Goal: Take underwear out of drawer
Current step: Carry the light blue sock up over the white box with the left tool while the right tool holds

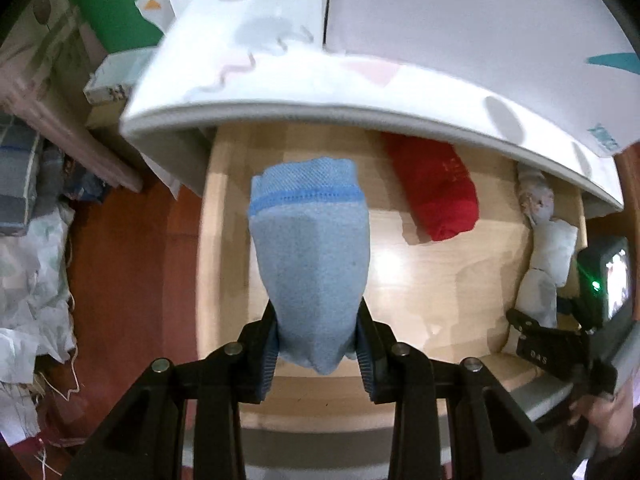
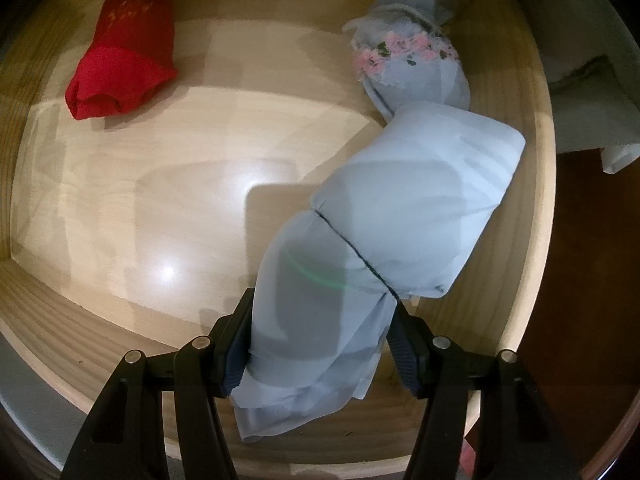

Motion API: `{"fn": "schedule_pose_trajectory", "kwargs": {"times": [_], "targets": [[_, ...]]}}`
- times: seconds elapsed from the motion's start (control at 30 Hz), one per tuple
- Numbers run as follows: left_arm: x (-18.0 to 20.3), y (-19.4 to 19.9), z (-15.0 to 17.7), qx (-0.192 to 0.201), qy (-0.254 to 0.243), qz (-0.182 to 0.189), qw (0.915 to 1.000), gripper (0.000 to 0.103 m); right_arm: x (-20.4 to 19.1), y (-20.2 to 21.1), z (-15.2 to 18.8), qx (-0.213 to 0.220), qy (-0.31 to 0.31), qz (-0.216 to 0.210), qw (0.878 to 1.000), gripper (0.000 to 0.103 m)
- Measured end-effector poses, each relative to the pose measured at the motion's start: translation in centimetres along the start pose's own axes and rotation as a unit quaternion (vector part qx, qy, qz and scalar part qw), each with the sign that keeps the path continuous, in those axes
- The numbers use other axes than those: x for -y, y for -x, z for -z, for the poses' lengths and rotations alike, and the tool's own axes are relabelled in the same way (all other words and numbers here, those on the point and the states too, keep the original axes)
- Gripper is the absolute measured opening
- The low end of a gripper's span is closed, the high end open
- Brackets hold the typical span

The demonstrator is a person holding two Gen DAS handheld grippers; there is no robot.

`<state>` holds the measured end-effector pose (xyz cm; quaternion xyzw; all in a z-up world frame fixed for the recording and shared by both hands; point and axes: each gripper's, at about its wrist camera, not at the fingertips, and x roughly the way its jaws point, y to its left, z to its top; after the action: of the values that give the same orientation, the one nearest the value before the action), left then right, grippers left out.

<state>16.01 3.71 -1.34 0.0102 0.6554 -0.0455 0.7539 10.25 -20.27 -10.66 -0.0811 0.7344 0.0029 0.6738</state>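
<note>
Your left gripper [image 1: 316,354] is clamping the blue underwear roll [image 1: 310,248] above the drawer [image 1: 420,280]. Your right gripper [image 2: 320,344] is straddling the pale roll [image 2: 360,248], grip uncertain. Next, carry blue clear.

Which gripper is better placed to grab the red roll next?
Neither is free. The left gripper is shut on the blue roll, raised over the drawer. The right gripper straddles the pale blue roll. Left, probably: once it unloads, the red roll lies nearer its side.

Glossy pale wood drawer [image 2: 120,208], knit blue cloth roll [image 1: 310,248], matt red cloth roll [image 2: 124,52]
</note>
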Motion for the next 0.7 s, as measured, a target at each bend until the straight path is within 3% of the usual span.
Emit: {"fn": "schedule_pose_trajectory", "kwargs": {"times": [0.43,0.7], "targets": [[0.4,11.0,1.5,0.093,-0.063,0.007,0.9937,0.034,0.0,-0.3,0.1,0.002,0.001,0.001,1.000,0.058],[1.7,18.0,-0.5,0.163,-0.077,0.017,0.9835,0.034,0.0,-0.3,0.1,0.002,0.001,0.001,1.000,0.058]]}}
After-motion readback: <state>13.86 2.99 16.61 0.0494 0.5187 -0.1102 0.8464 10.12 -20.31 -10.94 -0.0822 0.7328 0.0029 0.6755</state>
